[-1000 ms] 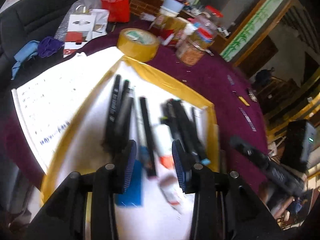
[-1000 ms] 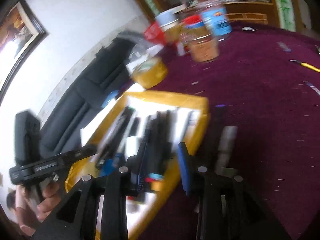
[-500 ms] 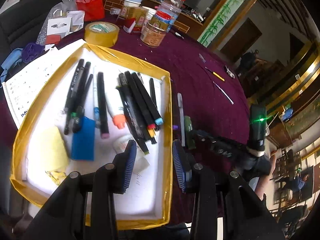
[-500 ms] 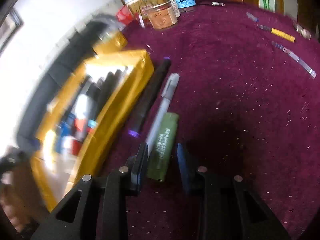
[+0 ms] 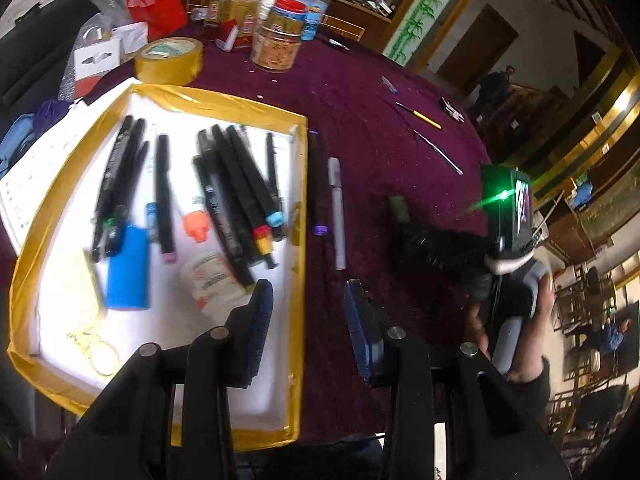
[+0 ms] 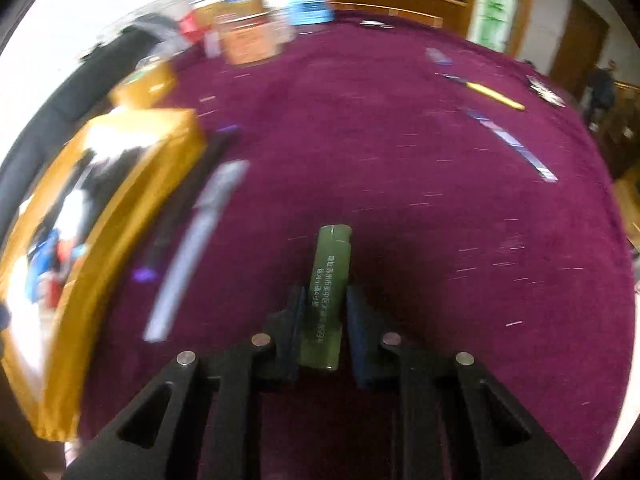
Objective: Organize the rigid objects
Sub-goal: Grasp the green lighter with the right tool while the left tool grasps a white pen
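Observation:
A green lighter (image 6: 329, 292) lies on the purple tablecloth between the fingers of my right gripper (image 6: 323, 312); the jaws stand around it with a small gap each side. The lighter's tip shows in the left wrist view (image 5: 398, 207). A yellow-rimmed white tray (image 5: 299, 216) holds several markers, a blue block (image 5: 127, 268) and a small white bottle (image 5: 212, 280). A black marker (image 5: 317, 184) and a grey pen (image 5: 337, 212) lie just right of the tray. My left gripper (image 5: 306, 320) is open and empty above the tray's right rim.
A tape roll (image 5: 169, 61), jars (image 5: 276, 42) and a red bag (image 5: 156, 6) stand at the table's far side. A yellow-handled tool (image 6: 494, 96) and a thin strip (image 6: 516, 148) lie on the cloth at the right. Paper sheets (image 5: 32, 176) lie left of the tray.
My right gripper has moved right and down so the green lighter now sits between its fingers. My left gripper has drifted slightly; the tray looks closer.

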{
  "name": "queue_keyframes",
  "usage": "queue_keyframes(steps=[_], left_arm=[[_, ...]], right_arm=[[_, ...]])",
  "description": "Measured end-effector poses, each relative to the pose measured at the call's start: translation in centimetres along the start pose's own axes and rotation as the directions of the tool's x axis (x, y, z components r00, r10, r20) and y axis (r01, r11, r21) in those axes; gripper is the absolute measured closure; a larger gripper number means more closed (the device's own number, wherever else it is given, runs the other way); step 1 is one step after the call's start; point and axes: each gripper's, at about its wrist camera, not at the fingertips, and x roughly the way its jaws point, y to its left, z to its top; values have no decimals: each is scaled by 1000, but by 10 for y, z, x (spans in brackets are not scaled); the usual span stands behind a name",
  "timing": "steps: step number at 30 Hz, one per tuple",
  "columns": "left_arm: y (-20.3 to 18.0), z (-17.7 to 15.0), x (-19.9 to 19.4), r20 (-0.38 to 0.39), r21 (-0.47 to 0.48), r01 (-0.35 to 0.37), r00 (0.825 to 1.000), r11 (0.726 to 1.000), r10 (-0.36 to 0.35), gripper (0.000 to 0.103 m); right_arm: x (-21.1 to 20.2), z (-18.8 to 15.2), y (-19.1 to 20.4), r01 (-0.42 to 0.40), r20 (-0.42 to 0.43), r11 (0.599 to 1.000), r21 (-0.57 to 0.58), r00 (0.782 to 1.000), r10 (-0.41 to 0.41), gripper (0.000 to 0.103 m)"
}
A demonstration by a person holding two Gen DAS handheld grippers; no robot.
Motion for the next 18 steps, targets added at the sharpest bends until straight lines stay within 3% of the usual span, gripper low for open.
queue_keyframes(steps=[2, 4, 7, 9, 14, 18], left_arm=[[-12, 5, 7, -10, 28, 1, 1000, 1000, 0, 69], [-25, 10, 15, -27, 62, 10, 1000, 998, -8, 69], [-44, 23, 41, -94, 117, 12, 996, 993, -1, 69], [-50, 31, 55, -129, 121, 20, 992, 992, -4, 69], [-65, 52, 91, -190, 139, 19, 982, 990, 8, 69], [-64, 64, 123, -257, 120, 6, 966, 993, 25, 71]], right_arm=[[6, 11, -22, 14, -13, 1000, 22, 1000, -13, 86], [14, 18, -37, -30, -11, 999, 36, 999, 31, 85], [19, 20, -46, -104, 81, 993, 57, 992, 99, 83], [19, 21, -44, -97, 97, 994, 48, 991, 92, 86], [17, 19, -65, -205, 95, 969, 139, 977, 193, 86], [19, 16, -75, -232, 99, 953, 195, 971, 216, 86]])
